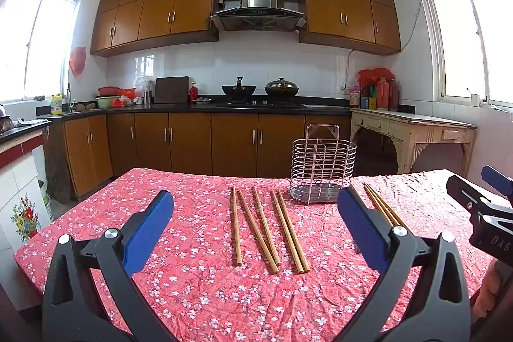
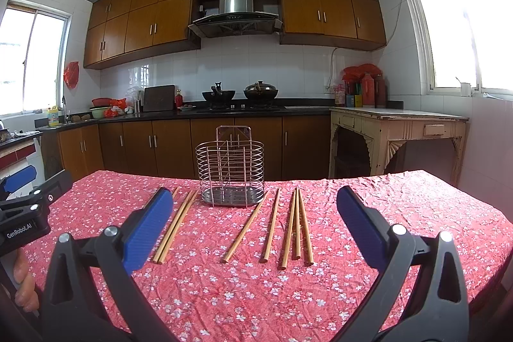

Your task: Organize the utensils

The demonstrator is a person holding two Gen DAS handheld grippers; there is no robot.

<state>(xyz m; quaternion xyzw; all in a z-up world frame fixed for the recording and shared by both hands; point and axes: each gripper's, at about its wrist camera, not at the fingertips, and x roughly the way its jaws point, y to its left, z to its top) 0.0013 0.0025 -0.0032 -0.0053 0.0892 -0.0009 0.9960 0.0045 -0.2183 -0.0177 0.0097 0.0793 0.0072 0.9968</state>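
Note:
Several wooden chopsticks lie loose on the red floral tablecloth, in front of a wire utensil holder that stands upright with nothing in it. My left gripper hovers open above the near side of the table, its blue pads wide apart. In the right wrist view the holder stands at the far middle, with chopsticks fanned out on both sides of it. My right gripper is also open and holds nothing. Each gripper shows at the edge of the other's view.
The table's far edge runs just behind the holder. Beyond it are brown kitchen cabinets, a stove with two woks, and a worn cream side table at the right. A person's hand grips the left tool.

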